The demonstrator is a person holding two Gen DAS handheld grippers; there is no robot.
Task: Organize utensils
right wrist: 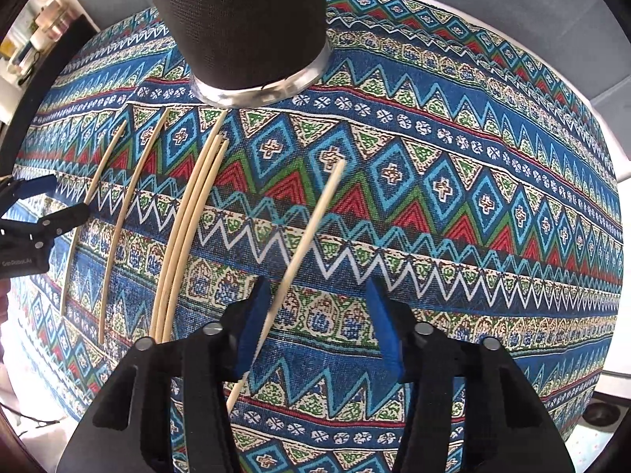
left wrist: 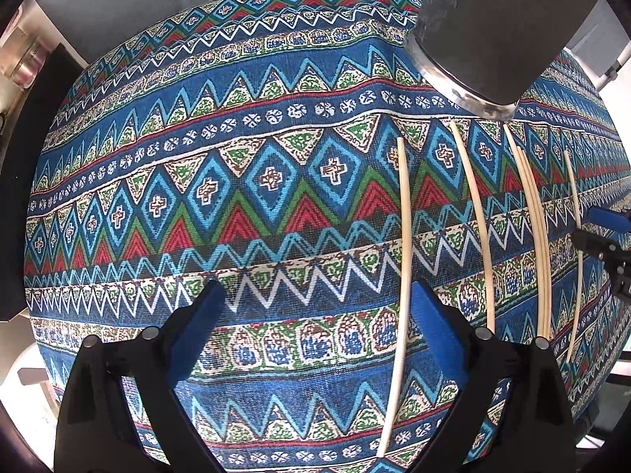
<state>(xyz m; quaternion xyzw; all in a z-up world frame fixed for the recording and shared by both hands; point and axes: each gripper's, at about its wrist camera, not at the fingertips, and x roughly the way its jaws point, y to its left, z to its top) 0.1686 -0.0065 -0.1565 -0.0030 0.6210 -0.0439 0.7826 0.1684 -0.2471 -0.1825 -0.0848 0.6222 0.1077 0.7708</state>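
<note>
You have six chopsticks [right wrist: 185, 232] on the patterned cloth [right wrist: 453, 236]: three bunched, three lying singly; you have one dark mesh holder [right wrist: 244, 31] standing on the cloth; you have two grippers in view: left gripper [left wrist: 315, 315]; right gripper [right wrist: 317, 311]

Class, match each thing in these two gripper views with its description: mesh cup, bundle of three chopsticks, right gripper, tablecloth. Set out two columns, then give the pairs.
Column one:
1. mesh cup
2. bundle of three chopsticks
3. right gripper
4. tablecloth

Column two:
A. zigzag and diamond pattern
B. jaws apart, with a single chopstick between them
C. dark, with a shiny metal ring at its base
D. pale, lying side by side

Pairs: 1-C, 2-D, 3-B, 4-A
</note>
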